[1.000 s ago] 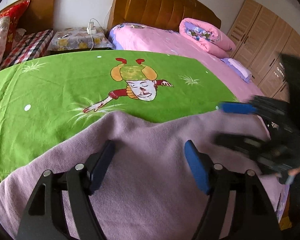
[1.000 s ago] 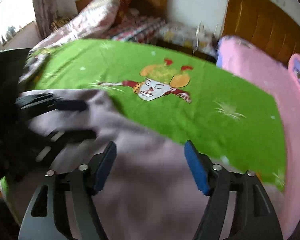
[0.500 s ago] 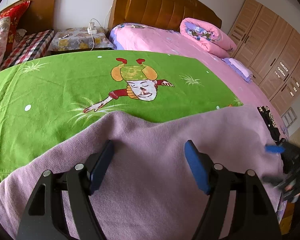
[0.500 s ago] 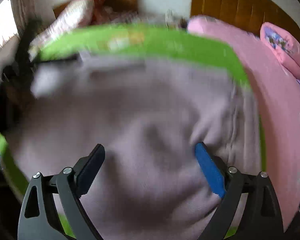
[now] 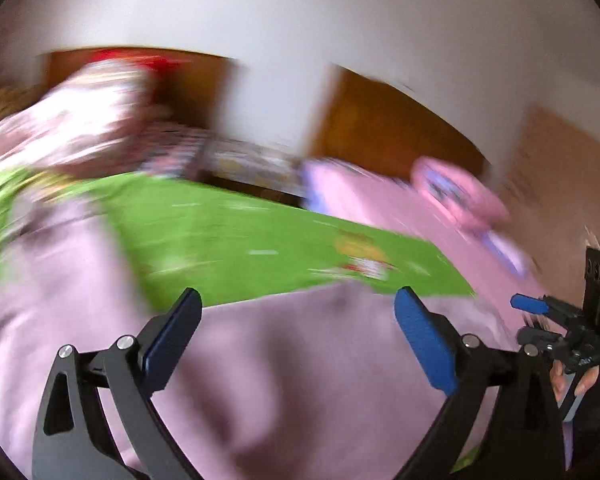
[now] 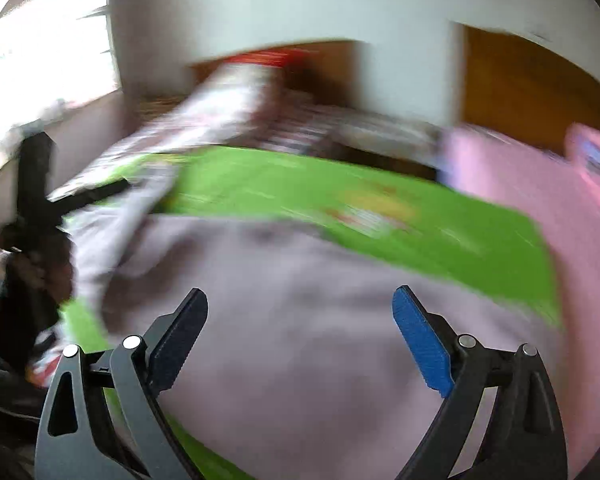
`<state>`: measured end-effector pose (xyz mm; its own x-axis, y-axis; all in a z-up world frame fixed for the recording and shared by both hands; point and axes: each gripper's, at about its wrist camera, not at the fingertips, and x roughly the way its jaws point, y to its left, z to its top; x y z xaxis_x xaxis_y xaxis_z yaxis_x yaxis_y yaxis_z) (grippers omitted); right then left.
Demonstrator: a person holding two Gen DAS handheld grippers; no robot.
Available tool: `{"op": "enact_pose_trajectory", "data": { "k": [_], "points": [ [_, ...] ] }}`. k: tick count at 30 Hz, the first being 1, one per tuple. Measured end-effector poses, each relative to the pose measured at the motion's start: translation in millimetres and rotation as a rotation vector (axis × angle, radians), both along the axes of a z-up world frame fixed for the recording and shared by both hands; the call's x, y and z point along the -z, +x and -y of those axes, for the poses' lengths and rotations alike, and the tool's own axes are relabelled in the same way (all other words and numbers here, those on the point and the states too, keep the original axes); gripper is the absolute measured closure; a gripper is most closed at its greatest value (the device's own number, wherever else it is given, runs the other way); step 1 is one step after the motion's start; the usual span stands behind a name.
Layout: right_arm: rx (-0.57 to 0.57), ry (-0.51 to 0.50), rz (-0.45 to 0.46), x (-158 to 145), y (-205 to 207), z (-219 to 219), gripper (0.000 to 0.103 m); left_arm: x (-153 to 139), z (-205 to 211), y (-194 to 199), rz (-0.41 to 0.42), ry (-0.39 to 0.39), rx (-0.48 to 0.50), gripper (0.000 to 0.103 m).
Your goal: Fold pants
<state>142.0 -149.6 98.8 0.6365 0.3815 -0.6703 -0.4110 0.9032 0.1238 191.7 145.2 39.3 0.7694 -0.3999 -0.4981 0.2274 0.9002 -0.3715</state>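
We list, left to right, left gripper [image 5: 298, 330] with jaws opening wide and nothing pinched, mauve pants [image 5: 284, 380] spread along the near edge of the green bedsheet [image 5: 240, 248], our right gripper [image 6: 300, 326] spread wide above them, empty, pink bed [image 6: 540, 184] beyond.

White walls [image 5: 300, 20] enclose the room. A bright window [image 6: 48, 52] admits daylight at the left. Two wooden headboards [image 5: 388, 120] stand against the wall. One bed carries a green sheet [image 6: 260, 184], the other a pink cover [image 6: 520, 184]. Frames are motion-blurred.
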Motion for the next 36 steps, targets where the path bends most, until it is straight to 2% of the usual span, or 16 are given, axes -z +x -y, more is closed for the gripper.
{"op": "enact_pose_trajectory", "data": {
  "k": [4,5,7,9,11,13,16,21,26,27,28,29,30,31,33,36],
  "points": [
    [-0.397,-0.046,0.071,-8,47,-137,0.013,29,-148,-58,-0.093,-0.136,-0.408,0.004],
    [-0.516,-0.059,0.079,-8,63,-182,0.013,37,-173,-69,-0.109,-0.168,-0.474,0.004],
    [-0.657,-0.071,0.057,-5,82,-249,0.014,56,-223,-94,-0.156,-0.241,-0.603,0.004],
    [-0.802,-0.093,0.013,2,100,-326,0.017,73,-255,-106,-0.179,-0.314,-0.664,0.005],
    [-0.916,-0.112,-0.029,13,117,-391,0.028,89,-282,-109,-0.197,-0.365,-0.702,0.008],
    [-0.979,-0.123,-0.125,29,137,-452,0.040,97,-301,-107,-0.195,-0.398,-0.718,0.015],
    [-1.033,-0.169,-0.192,54,156,-525,0.044,107,-318,-91,-0.211,-0.403,-0.722,0.017],
    [-1.112,-0.188,-0.266,87,176,-576,0.052,126,-334,-80,-0.230,-0.426,-0.736,0.018],
    [-1.158,-0.187,-0.315,105,172,-589,0.055,127,-339,-67,-0.219,-0.392,-0.731,0.019],
    [-1.163,-0.181,-0.319,107,172,-590,0.067,128,-339,-62,-0.224,-0.386,-0.733,0.028],
    [-1.173,-0.177,-0.314,106,170,-589,0.072,129,-339,-60,-0.234,-0.367,-0.738,0.037],
    [-1.176,-0.186,-0.284,105,165,-588,0.076,128,-339,-58,-0.241,-0.338,-0.745,0.059],
    [-1.170,-0.198,-0.257,104,162,-589,0.088,129,-340,-56,-0.237,-0.329,-0.741,0.087],
    [-1.156,-0.207,-0.226,101,160,-588,0.089,127,-341,-59,-0.231,-0.327,-0.743,0.096],
    [-1.129,-0.188,-0.173,85,157,-586,0.089,113,-342,-65,-0.190,-0.326,-0.738,0.098],
    [-1.094,-0.167,-0.053,48,151,-586,0.090,70,-337,-69,-0.083,-0.234,-0.717,0.098]
  ]
}}
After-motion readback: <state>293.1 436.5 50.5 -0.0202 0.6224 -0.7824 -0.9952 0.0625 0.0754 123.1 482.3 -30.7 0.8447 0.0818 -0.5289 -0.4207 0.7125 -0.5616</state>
